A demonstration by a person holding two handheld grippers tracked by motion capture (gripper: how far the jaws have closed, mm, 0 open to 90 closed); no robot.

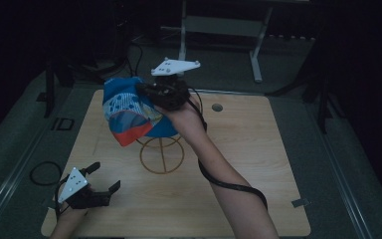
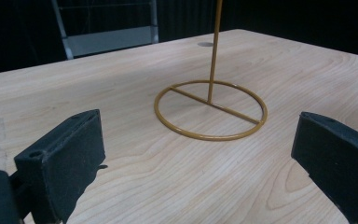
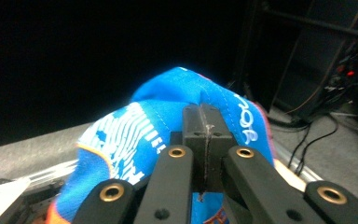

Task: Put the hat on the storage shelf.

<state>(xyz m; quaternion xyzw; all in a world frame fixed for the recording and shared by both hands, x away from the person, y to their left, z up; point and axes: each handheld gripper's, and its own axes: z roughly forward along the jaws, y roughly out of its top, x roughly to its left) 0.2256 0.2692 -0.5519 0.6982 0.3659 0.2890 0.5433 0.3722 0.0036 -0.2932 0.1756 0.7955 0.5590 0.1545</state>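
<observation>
Blue cap (image 1: 129, 112) hangs above the wire stand (image 1: 161, 154), pinched in the closed right tongs (image 1: 154, 94). Lower it centred on the rod; the left tongs (image 1: 104, 179), at seven o'clock, gape empty.

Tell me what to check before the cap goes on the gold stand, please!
1. Right gripper has the cap pinched: ok, its jaws are shut on the blue fabric in the right gripper view.
2. Cap lifted clear of the table: ok, it hangs in the air above the stand.
3. Stand upright with its ring base flat: ok, seen in the left gripper view.
4. Cap centred over the top of the stand's pole: cannot tell, the cap hides the top.
5. Left gripper out of the way: ok, open and low near the table's front left corner, apart from the stand.
</observation>
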